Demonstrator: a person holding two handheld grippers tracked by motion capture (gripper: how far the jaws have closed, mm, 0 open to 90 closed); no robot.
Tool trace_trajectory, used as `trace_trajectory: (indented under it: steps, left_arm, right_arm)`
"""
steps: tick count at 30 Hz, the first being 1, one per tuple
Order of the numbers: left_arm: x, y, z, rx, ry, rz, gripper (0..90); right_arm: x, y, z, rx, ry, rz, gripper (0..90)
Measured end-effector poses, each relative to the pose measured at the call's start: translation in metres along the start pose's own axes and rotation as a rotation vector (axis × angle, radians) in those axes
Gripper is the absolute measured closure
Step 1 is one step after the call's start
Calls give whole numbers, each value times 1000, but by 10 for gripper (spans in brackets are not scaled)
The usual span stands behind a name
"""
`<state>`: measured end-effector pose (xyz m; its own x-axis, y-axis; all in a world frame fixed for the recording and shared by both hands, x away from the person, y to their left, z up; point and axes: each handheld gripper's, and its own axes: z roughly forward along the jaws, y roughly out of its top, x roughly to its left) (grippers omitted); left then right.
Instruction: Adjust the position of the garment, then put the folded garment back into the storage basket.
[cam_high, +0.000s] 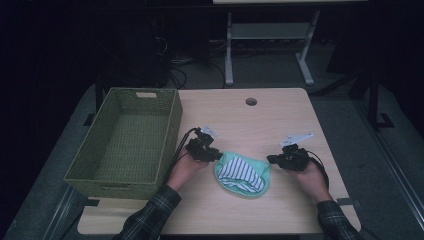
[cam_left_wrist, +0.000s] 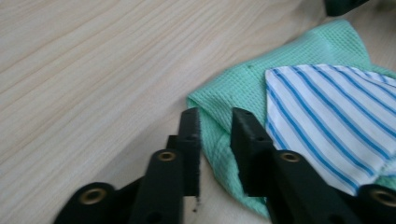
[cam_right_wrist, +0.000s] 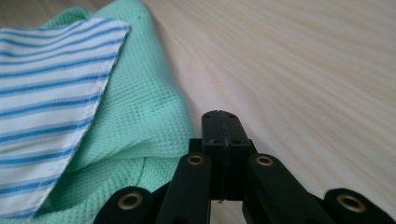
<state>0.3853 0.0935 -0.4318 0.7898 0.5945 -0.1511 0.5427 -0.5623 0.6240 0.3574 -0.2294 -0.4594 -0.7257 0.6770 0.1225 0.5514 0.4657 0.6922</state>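
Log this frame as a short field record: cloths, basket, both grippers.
cloths: striped cloth lying on green cloth, bunched on the table
basket: green woven basket, left of the cloths, nothing visible inside
left gripper: jaws parted, green cloth edge between them, pads not pressing
right gripper: jaws shut, nothing between them, beside the green cloth's right edge
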Motion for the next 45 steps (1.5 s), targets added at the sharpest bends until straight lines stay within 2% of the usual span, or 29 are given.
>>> trace_trajectory:
  steps: [1, 3, 4, 5, 8, 11, 12, 13, 14, 16, 20, 22, 23, 31, 33, 34, 38, 39, 40, 45]
  left_arm:
    - [0, 0, -2, 14, -2, 12, 665]
    - [-1, -1, -5, 13, -10, 16, 600]
    - [-4, -2, -6, 5, -16, 5, 573]
    - [-4, -2, -7, 14, -22, 17, 533]
    - [-11, -2, -10, 24, -41, 44, 463]
    - [-17, -2, -12, 29, -69, 54, 401]
    - [-18, -3, -15, 46, -76, 75, 388]
    - [-20, -3, -15, 39, -79, 68, 377]
    - [-21, -4, -17, 56, -81, 97, 367]
    - [-26, -5, -17, 53, -89, 100, 343]
    - [-30, -6, -19, 72, -98, 141, 299]
    - [-35, -8, -19, 72, -102, 140, 280]
    - [-36, -8, -20, 82, -102, 158, 274]
    - [-52, -16, -17, 129, -104, 206, 219]
    - [-54, -19, -15, 153, -104, 239, 208]
    - [-55, -21, -13, 153, -102, 229, 205]
    - [-56, -26, -7, 193, -105, 246, 186]
    - [-57, -28, -5, 186, -107, 235, 183]
    - [-57, -28, -4, 203, -107, 249, 179]
    - [-58, -32, 1, 222, -108, 251, 166]
  right_arm:
    - [1, -1, 2, 10, 8, -3, 898]
    - [4, -2, 4, 25, 18, -9, 898]
    - [6, -3, 4, 26, 21, -13, 898]
    - [8, -4, 4, 27, 28, -18, 898]
    - [14, -7, 3, 37, 44, -24, 898]
    - [21, -10, 1, 42, 64, -24, 898]
    - [22, -11, 1, 40, 70, -27, 898]
    - [25, -12, 0, 44, 74, -27, 898]
    - [27, -12, 0, 43, 79, -27, 898]
    - [32, -13, 1, 44, 92, -38, 898]
    - [44, -16, 1, 44, 117, -52, 898]
    - [51, -17, 2, 45, 130, -62, 898]
    - [54, -17, 2, 50, 134, -64, 898]
    - [73, -17, 5, 55, 174, -96, 898]
    - [77, -17, 6, 57, 185, -107, 898]
    - [78, -17, 6, 55, 189, -114, 898]
    - [79, -16, 5, 50, 179, -113, 897]
    - [76, -16, 4, 42, 170, -109, 897]
    - [75, -16, 2, 40, 164, -102, 897]
    - [63, -17, -5, 4, 117, -73, 836]
